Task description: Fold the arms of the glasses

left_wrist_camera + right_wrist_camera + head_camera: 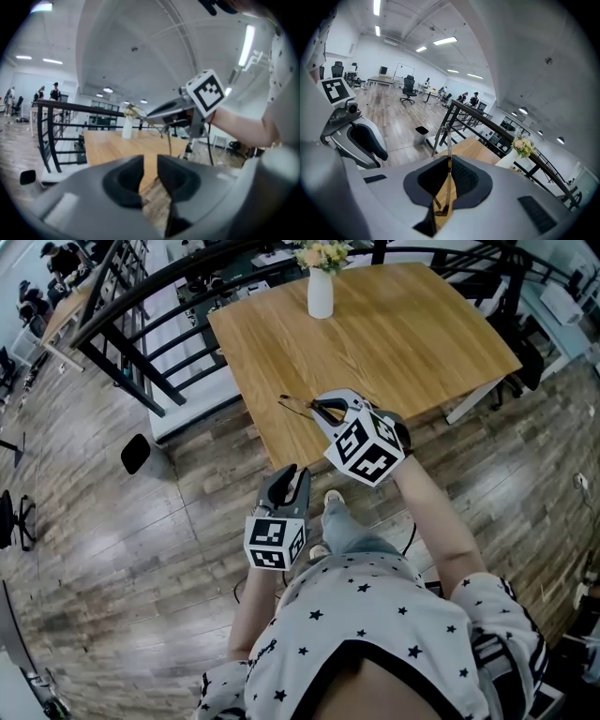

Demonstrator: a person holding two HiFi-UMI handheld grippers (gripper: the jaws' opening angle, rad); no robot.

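Note:
The glasses (292,405), thin and gold-framed, hang just above the near edge of the wooden table (394,324). My right gripper (323,410) is shut on them; in the right gripper view the frame (449,161) stands pinched between the dark pads of the right gripper (447,185), with one arm trailing below. My left gripper (292,476) is off the table, nearer my body, over the floor. Its jaws stand open with a narrow gap and nothing between them, as the left gripper (150,169) shows in its own view. From there the glasses (133,111) stick out past the right gripper's tips.
A white vase (321,292) with flowers stands at the table's far side. A black railing (141,343) runs along the left of the table. A small dark bin (136,453) sits on the wooden floor to the left. Other people stand far off in the room.

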